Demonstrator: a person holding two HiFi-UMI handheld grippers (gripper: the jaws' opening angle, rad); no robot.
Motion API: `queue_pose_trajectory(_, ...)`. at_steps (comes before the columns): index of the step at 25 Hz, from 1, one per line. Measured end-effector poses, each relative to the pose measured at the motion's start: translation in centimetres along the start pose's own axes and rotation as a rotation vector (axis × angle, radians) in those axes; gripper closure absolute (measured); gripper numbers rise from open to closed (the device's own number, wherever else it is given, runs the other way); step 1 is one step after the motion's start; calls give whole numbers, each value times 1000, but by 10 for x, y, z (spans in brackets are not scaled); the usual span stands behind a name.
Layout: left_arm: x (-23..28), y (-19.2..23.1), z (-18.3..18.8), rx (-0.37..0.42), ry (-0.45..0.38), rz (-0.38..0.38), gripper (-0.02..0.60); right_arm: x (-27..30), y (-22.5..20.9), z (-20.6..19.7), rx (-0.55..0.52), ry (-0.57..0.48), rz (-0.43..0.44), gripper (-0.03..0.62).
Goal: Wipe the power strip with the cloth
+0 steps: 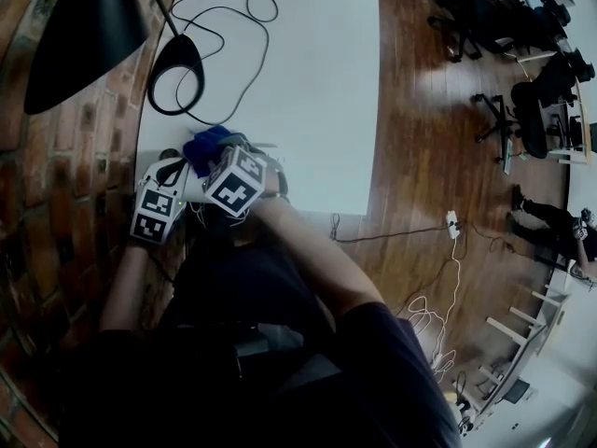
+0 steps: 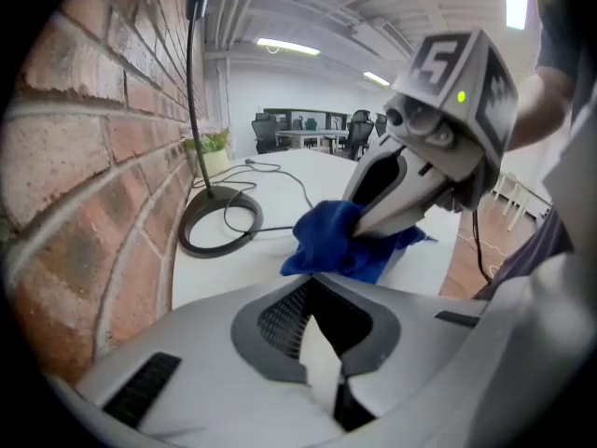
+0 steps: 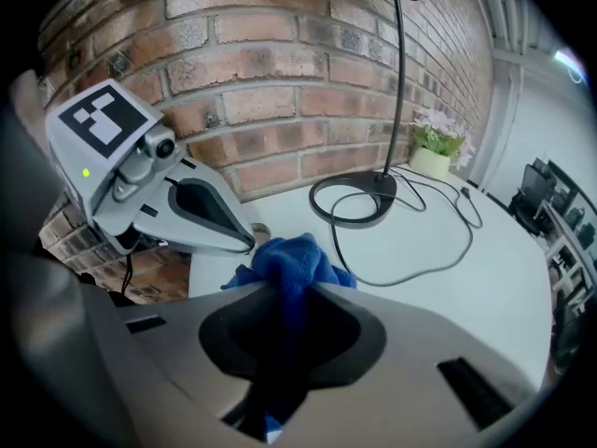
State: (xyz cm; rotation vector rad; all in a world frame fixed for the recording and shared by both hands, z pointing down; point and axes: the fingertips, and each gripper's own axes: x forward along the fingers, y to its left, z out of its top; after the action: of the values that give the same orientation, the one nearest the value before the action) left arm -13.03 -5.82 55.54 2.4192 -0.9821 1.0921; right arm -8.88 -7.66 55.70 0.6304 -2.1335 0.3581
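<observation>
The blue cloth (image 1: 207, 146) lies bunched near the front left corner of the white table (image 1: 317, 110). My right gripper (image 1: 213, 155) is shut on it: in the right gripper view the cloth (image 3: 294, 259) runs down between the jaws of that gripper (image 3: 270, 381). My left gripper (image 1: 185, 180) points down at the table just left of the cloth, its jaws together (image 3: 244, 241). In the left gripper view a narrow white piece (image 2: 322, 371) shows between its closed jaws. I cannot tell whether it is the power strip, which is not plainly visible. The cloth (image 2: 340, 241) hangs from the right gripper (image 2: 373, 222).
A black desk lamp's round base (image 1: 177, 73) stands behind the cloth, its black cord (image 1: 233, 17) looping over the table. A brick wall (image 1: 65, 157) runs along the left. A potted plant (image 3: 434, 147) stands at the far end. Wooden floor (image 1: 420, 157) lies right, with a white socket block (image 1: 452, 222).
</observation>
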Motion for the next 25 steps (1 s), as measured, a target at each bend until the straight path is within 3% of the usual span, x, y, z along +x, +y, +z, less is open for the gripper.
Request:
queue_pose_trajectory(6, 11, -20, 21, 82, -4, -27, 576, -9, -8, -11, 6, 11, -23, 531)
queue_pose_trajectory(21, 18, -38, 22, 128, 22, -25, 574, -38, -44, -49, 50, 9, -78, 530)
queue_pose_trajectory(25, 17, -35, 20, 100, 24, -4, 574, -45, -51, -58, 58, 1, -95, 530)
